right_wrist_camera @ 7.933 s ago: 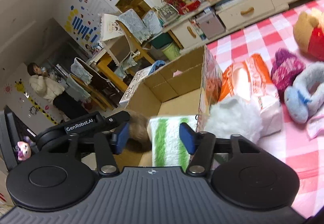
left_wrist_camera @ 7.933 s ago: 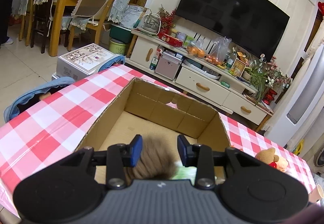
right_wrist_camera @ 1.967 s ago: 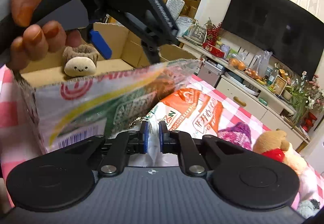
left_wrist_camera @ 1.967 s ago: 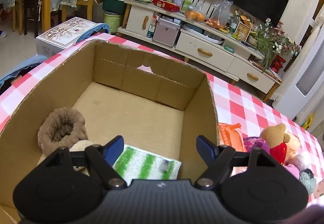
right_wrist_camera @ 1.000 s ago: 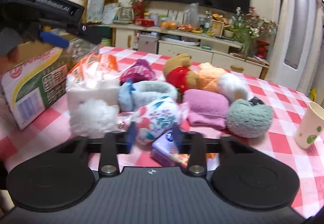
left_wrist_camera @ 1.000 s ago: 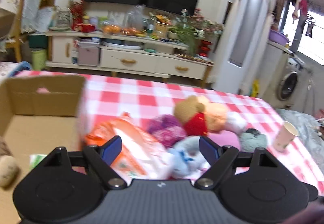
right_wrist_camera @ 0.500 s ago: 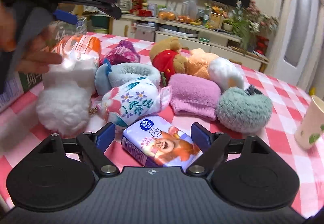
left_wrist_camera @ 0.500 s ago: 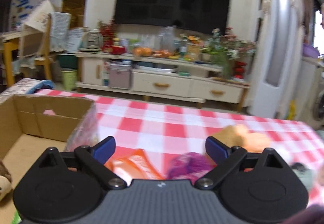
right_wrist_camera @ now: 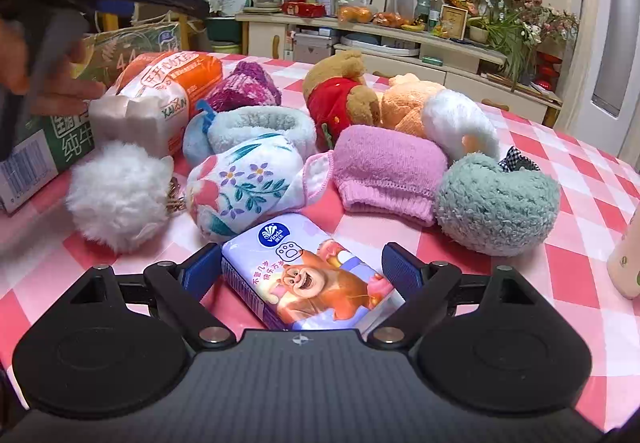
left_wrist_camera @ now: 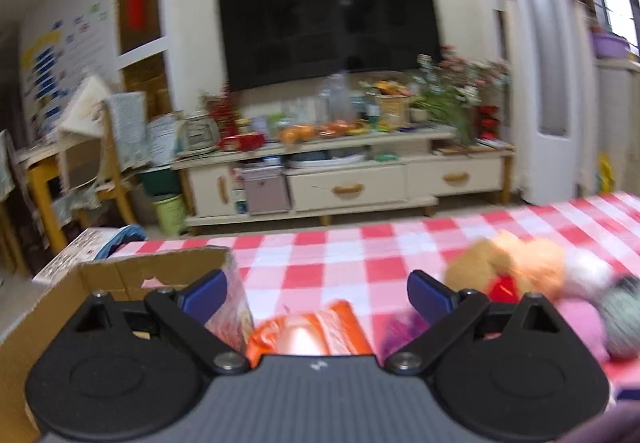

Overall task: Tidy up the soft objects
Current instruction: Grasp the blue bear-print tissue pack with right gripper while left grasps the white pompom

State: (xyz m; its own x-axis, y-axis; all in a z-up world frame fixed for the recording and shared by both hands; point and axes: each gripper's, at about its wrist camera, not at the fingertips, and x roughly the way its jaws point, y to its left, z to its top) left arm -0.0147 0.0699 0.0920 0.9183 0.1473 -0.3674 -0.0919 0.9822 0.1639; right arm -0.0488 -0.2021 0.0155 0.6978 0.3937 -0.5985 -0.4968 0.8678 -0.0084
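While the left gripper (left_wrist_camera: 316, 293) stays spread above the orange pack (left_wrist_camera: 310, 333), the right gripper (right_wrist_camera: 302, 269) has dropped closer, jaws wide around the tissue pack (right_wrist_camera: 310, 277).

The purple tissue pack (right_wrist_camera: 316, 275) wears glossy plastic film, as does the orange-and-white tissue bundle (right_wrist_camera: 160, 99). The white pompom (right_wrist_camera: 120, 195) is long fluffy fur; the pink knitted sock (right_wrist_camera: 388, 171) and grey-green fleece ball (right_wrist_camera: 496, 203) look matt and nubbly. The brown cardboard box (left_wrist_camera: 52, 307) is dull, rough paperboard. The red-checked surface (right_wrist_camera: 560, 275) has a slight sheen.
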